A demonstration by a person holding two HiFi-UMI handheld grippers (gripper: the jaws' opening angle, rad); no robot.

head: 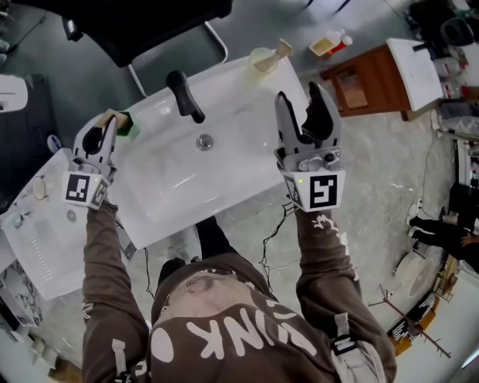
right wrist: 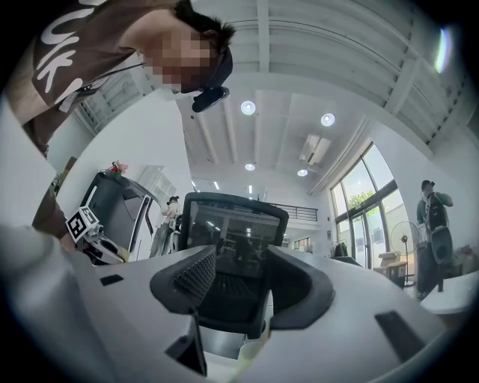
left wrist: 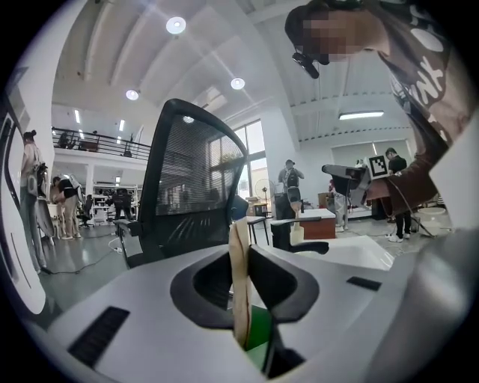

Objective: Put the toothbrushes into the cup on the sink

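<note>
A white sink [head: 247, 161] with a black faucet [head: 185, 96] lies below me. On its back right corner stands a pale cup [head: 262, 60] with a wooden toothbrush [head: 278, 52] leaning in it. My left gripper [head: 102, 129] is over the sink's left rim, shut on a beige toothbrush with a green part [head: 123, 122]. In the left gripper view that toothbrush [left wrist: 239, 284] stands upright, pinched in the left gripper [left wrist: 243, 258]. My right gripper [head: 301, 97] hovers by the sink's right rim, in front of the cup, open and holding nothing. The right gripper view shows only the chair through the right gripper [right wrist: 239, 277].
A black mesh chair [head: 150, 22] stands behind the sink. A white counter [head: 45, 239] adjoins the sink's left side. A wooden cabinet [head: 374, 82] stands at the right, with a bottle [head: 331, 43] on the floor near it. Cables [head: 273, 232] trail under the sink's front.
</note>
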